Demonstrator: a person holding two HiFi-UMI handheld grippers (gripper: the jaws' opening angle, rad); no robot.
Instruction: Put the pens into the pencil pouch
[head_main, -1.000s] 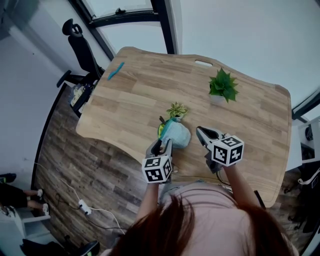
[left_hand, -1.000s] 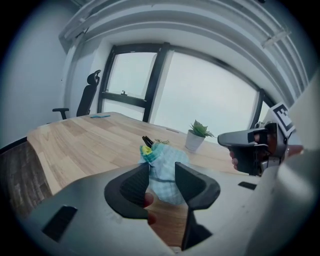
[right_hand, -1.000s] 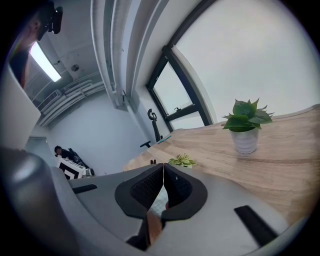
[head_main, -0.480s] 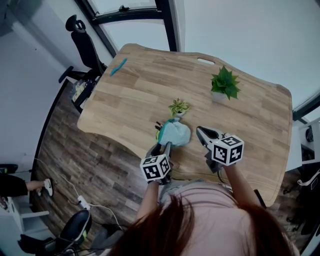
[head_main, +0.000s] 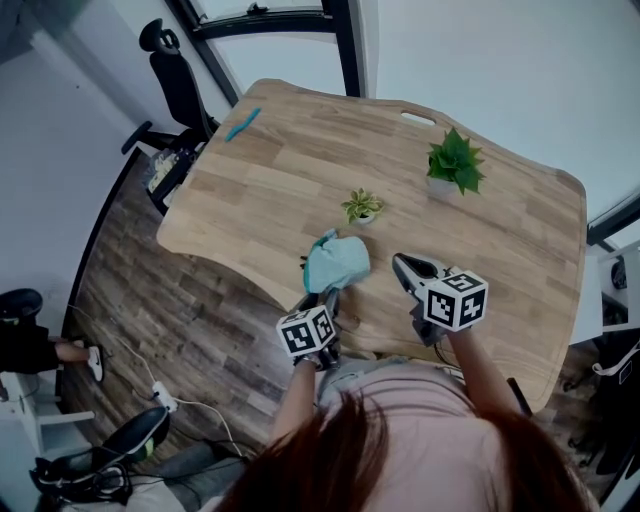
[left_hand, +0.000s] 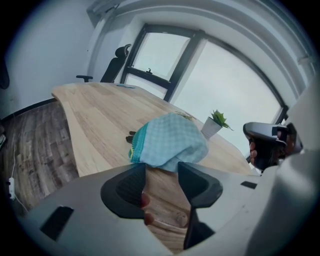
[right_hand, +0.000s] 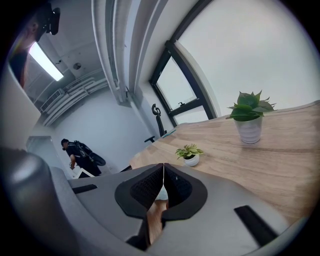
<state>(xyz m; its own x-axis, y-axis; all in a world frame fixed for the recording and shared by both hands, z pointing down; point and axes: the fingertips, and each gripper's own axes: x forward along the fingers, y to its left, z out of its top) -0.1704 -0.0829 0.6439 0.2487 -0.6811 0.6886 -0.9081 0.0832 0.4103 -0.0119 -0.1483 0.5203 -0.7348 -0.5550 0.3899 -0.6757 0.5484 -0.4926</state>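
A light blue checked pencil pouch (head_main: 335, 262) lies on the wooden table (head_main: 500, 260) near its front edge. Dark pen ends (left_hand: 131, 136) stick out of its left side. My left gripper (head_main: 325, 298) sits just behind the pouch. Its jaws have just been opening, and they stand open with nothing between them in the left gripper view (left_hand: 162, 169); the pouch (left_hand: 167, 141) lies just beyond the tips. My right gripper (head_main: 405, 268) hovers to the right of the pouch, shut and empty (right_hand: 163, 167).
A small plant in a white pot (head_main: 361, 208) stands just behind the pouch, and a bigger potted plant (head_main: 455, 165) is further back right. A teal pen-like thing (head_main: 242, 124) lies at the table's far left corner, near an office chair (head_main: 175, 80). A person (right_hand: 77, 152) stands far off.
My left gripper has dropped and drawn back from the pouch with its jaws opening. The pouch, held up before, now rests on the table. The right gripper has barely moved.
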